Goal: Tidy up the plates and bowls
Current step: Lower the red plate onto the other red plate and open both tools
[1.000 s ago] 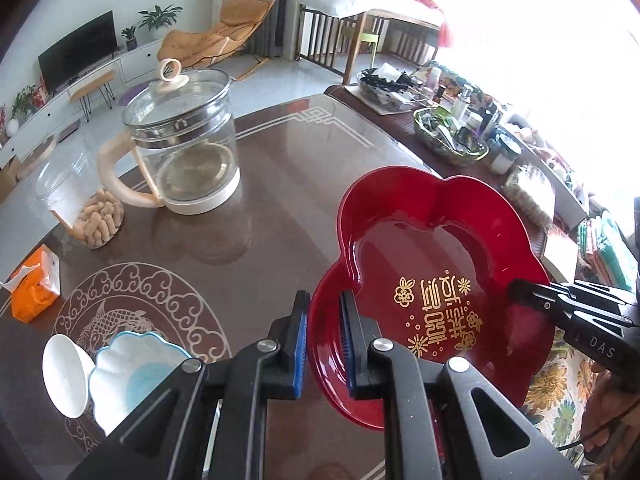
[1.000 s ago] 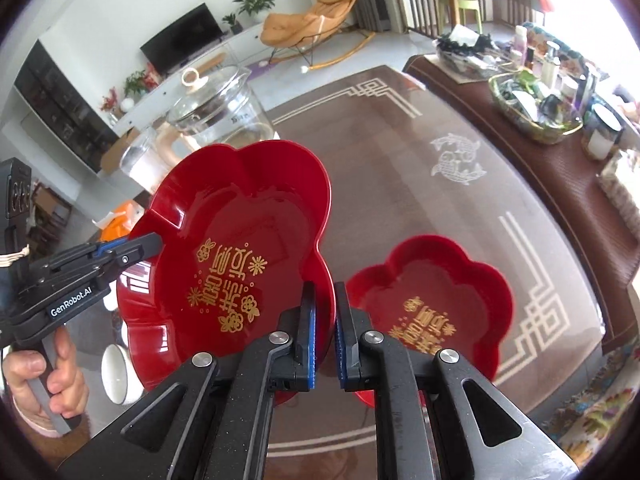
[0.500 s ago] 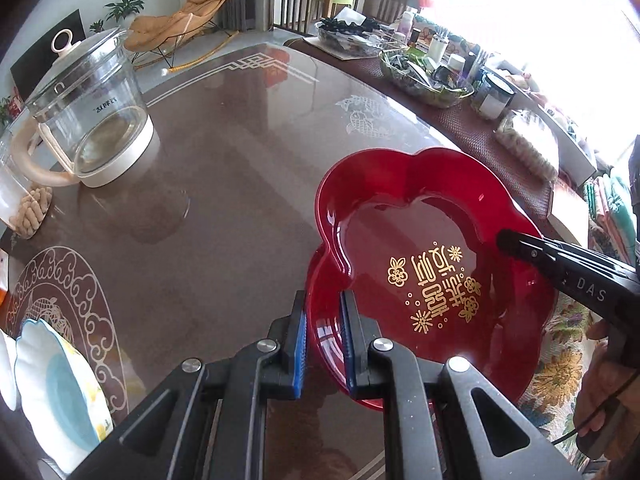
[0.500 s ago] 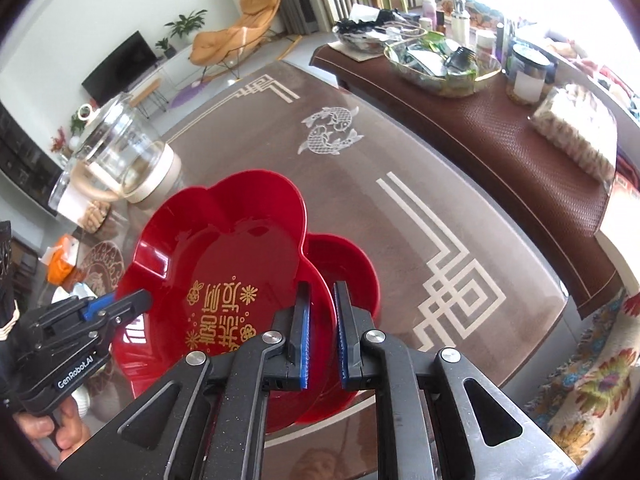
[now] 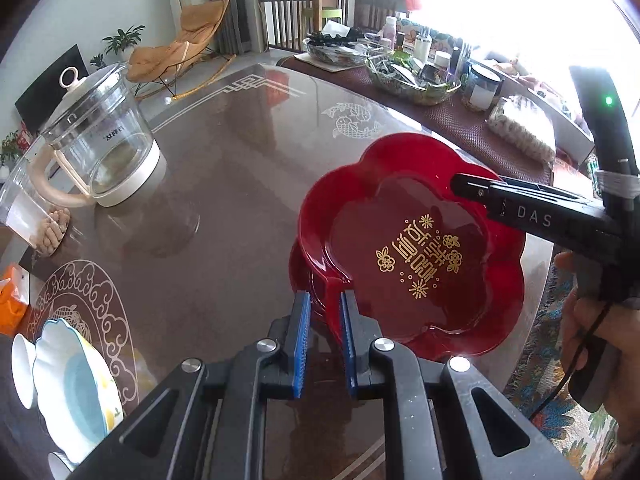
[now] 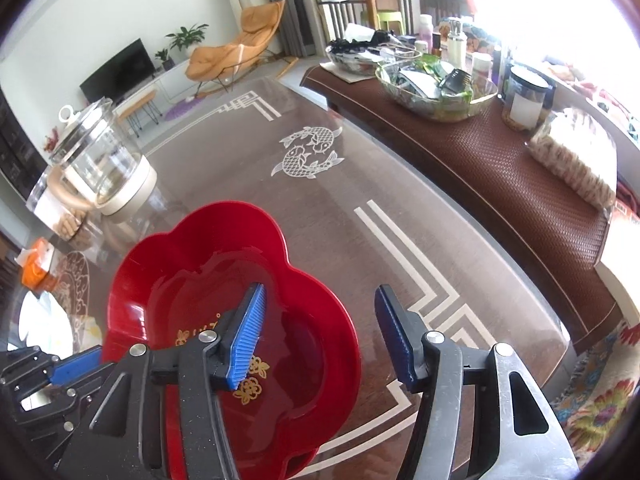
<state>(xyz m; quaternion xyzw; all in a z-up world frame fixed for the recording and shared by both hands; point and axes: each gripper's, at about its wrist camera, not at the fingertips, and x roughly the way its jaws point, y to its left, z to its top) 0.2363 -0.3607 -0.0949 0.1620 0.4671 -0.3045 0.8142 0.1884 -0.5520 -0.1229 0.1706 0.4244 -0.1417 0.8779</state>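
Observation:
A large red flower-shaped plate (image 5: 412, 240) with gold lettering sits nested on a second red plate, whose rim (image 5: 294, 276) peeks out at the left, near the table's right edge. My left gripper (image 5: 324, 316) is partly open, its blue pads on either side of the plates' near rim. My right gripper (image 6: 320, 328) is open wide and empty; its left pad hangs over the red plate (image 6: 224, 280) and its right pad is outside the rim. The right gripper also shows in the left wrist view (image 5: 520, 208), above the plate's far side.
A glass kettle (image 5: 100, 148) stands at the back left, with a glass jar of peanuts (image 5: 36, 216) beside it. A white-and-blue bowl (image 5: 76, 376) and a white bowl (image 5: 22, 364) sit at the left. An orange packet (image 5: 12, 300) lies nearby. A cluttered side table (image 6: 480, 128) runs along the right.
The large red plate came down onto the smaller red plate. My right gripper let go of it and opened wide. My left gripper's jaws loosened on the rim.

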